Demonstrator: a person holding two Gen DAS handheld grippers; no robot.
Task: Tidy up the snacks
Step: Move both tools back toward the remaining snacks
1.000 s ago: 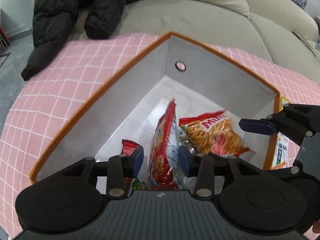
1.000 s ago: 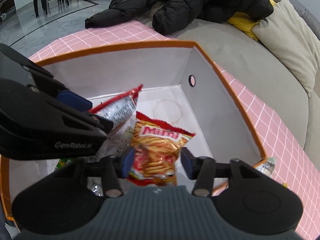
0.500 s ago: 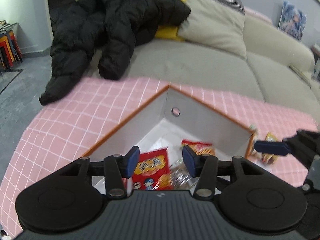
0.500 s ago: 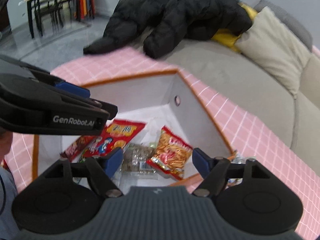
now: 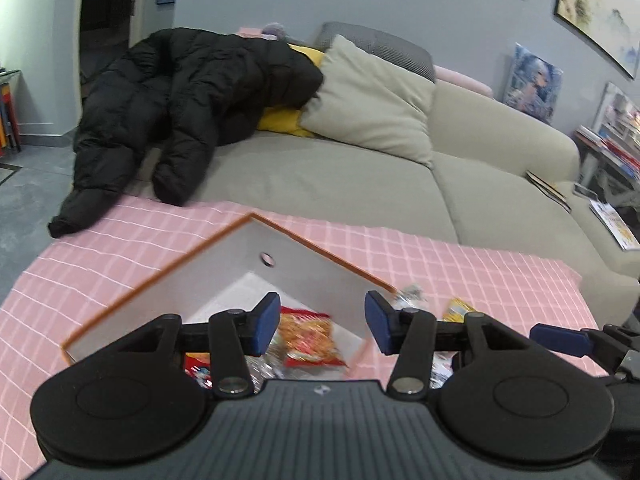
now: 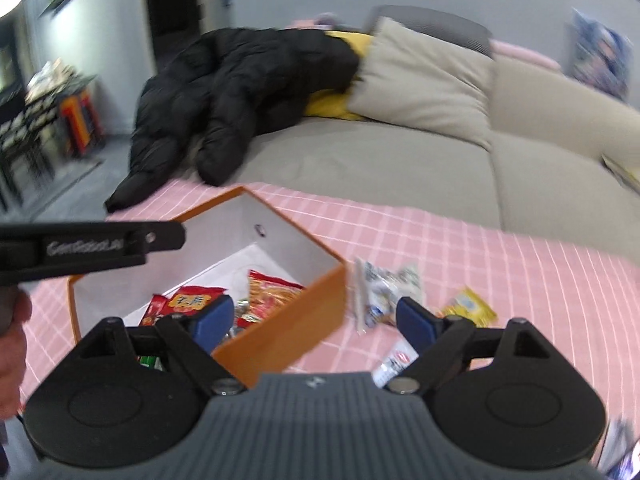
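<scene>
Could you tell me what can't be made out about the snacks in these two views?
- Box contents: in both wrist views the gripper bodies and near wall hide the lower packets.
- White packet, right view: partly behind the right gripper.
- Clear packet and yellow packet: print blurred, unreadable.

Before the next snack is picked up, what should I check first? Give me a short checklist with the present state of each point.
1. Right tongs open and empty: ok.
2. Left tongs open and empty: ok.
3. Snacks still outside the box, such as the yellow packet and clear packet on the pink cloth: not ok, work remains.
4. Room left in the box: ok, white bottom visible.
5. Picture sharp enough to aim: not ok, right view is blurred.
</scene>
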